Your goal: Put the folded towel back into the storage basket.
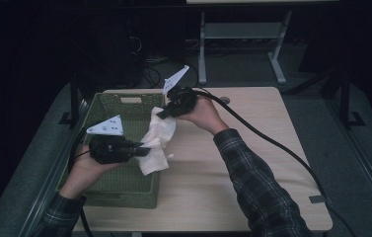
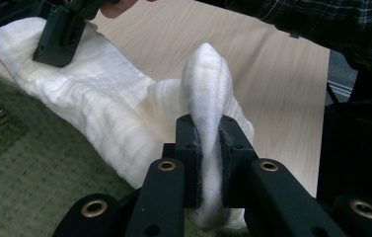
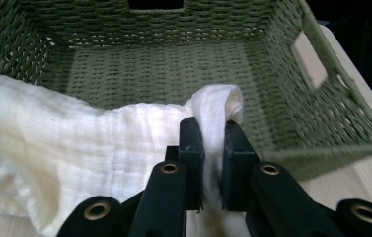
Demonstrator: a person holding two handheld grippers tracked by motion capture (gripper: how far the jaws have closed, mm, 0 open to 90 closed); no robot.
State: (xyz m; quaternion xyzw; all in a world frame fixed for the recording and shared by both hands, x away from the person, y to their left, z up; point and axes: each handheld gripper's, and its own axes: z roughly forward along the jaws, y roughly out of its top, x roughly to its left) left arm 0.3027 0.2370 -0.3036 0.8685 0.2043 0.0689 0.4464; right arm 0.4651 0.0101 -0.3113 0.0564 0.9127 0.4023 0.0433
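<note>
Here both the left gripper [image 2: 209, 143] and right gripper [image 3: 213, 145] pinch the white cloth [image 1: 156, 140] between closed jaws, green woven basket [image 3: 173, 64] beyond the right gripper.

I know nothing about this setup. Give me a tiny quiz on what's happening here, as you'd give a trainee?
1. True or false: both grippers are shut on the white cloth.
2. What lies inside the green woven basket: A) tools B) nothing seen on its floor C) fruit?
3. Which gripper pinches the cloth nearer the person?

Key:
1. True: left gripper and right gripper each clamp a fold.
2. B.
3. The left gripper.
</note>
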